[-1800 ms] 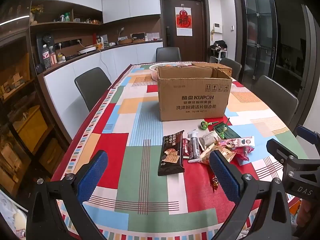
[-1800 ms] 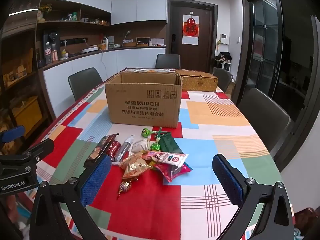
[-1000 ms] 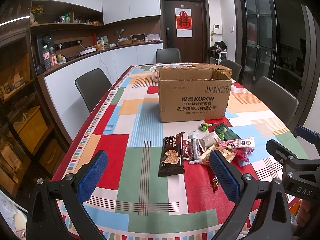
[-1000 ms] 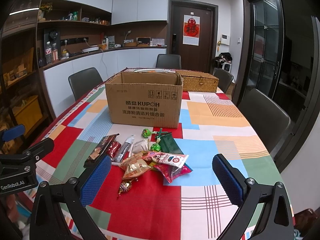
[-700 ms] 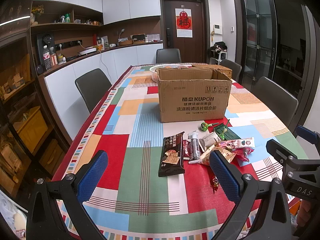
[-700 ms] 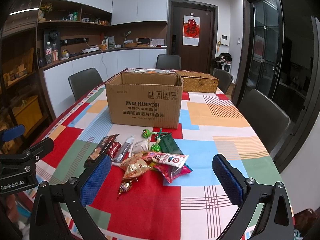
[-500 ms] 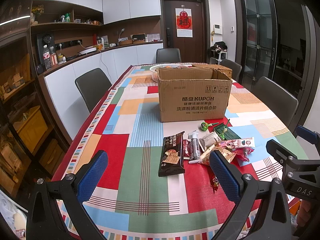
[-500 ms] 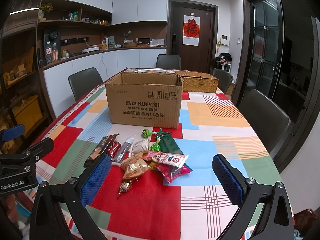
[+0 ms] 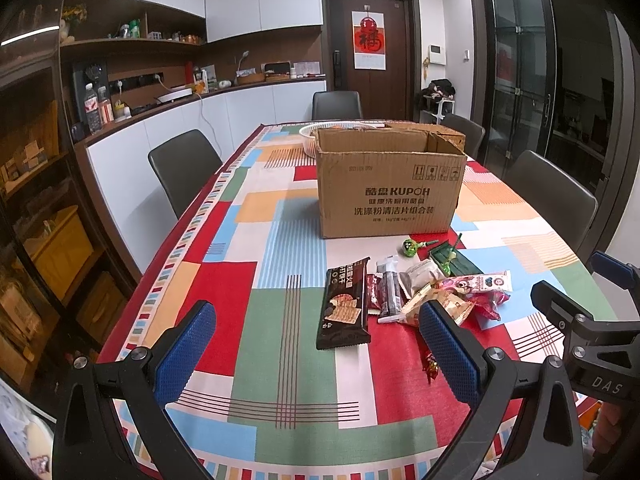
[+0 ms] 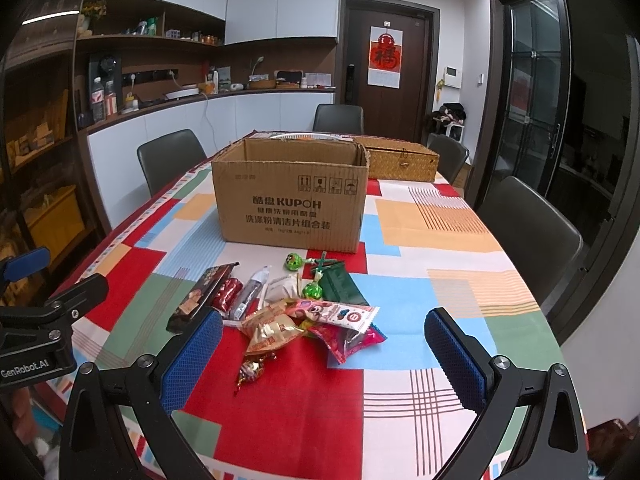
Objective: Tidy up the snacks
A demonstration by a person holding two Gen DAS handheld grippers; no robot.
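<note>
The tablecloth (image 10: 400, 420) is a patchwork of red, green, light blue, orange and white blocks, some crossed by thin dark stripes. The box (image 10: 292, 204) is plain brown with dark print. The wafer pack (image 9: 345, 305) is dark brown, the lollipops (image 10: 294, 261) bright green, the pouch (image 10: 340, 283) dark green, one wrapper (image 10: 269, 330) gold. Gripper pads (image 10: 192, 354) are blue, dimpled.

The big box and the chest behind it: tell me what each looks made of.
Big box: plain brown corrugated cardboard, matte, with printed text and raw flap edges. Chest: apparently woven straw or rattan, judging by its fine golden plaited texture; the exact fibre cannot be told.
</note>
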